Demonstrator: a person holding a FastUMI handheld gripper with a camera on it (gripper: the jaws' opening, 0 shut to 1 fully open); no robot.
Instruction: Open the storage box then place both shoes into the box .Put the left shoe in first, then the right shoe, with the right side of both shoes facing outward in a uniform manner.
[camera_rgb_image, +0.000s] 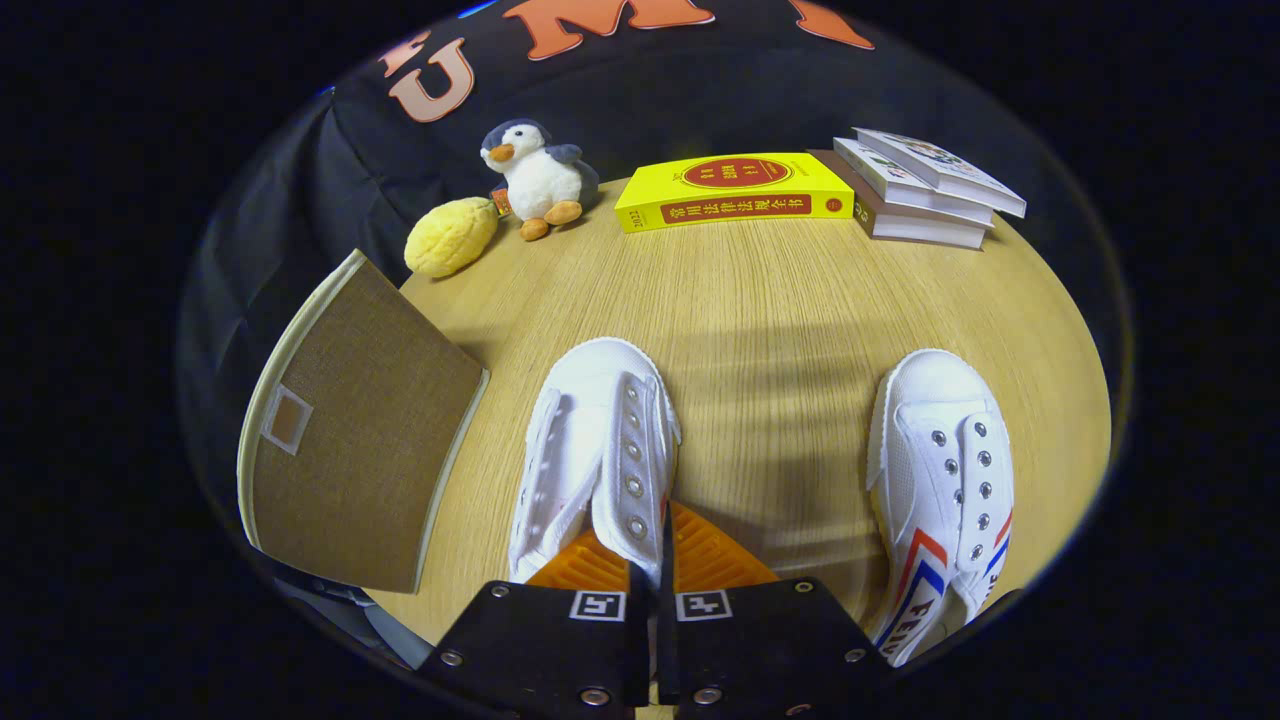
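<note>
White canvas with metal eyelets makes up both shoes, each lying with its long axis running away from the gripper (655, 590) and its rounded toe pointing toward the far end of the light wood-grain table (780, 290). The nearer shoe (598, 455) sits right at the tool: the fingers are drawn close together and pinch the eyelet flap at its opening between their ribbed pads, so the gripper holds this shoe by that edge. The other shoe (940, 480) lies well apart to the right, parallel, with red and blue stripes along its side. To the left stands the storage box (350, 440), woven brown fabric with pale piping and a small label window. Beyond the shoes lie a plush penguin (538, 178), a bumpy yellow lemon-shaped toy (450, 236), a thick yellow book (735, 190) and a stack of books (925, 190).
</note>
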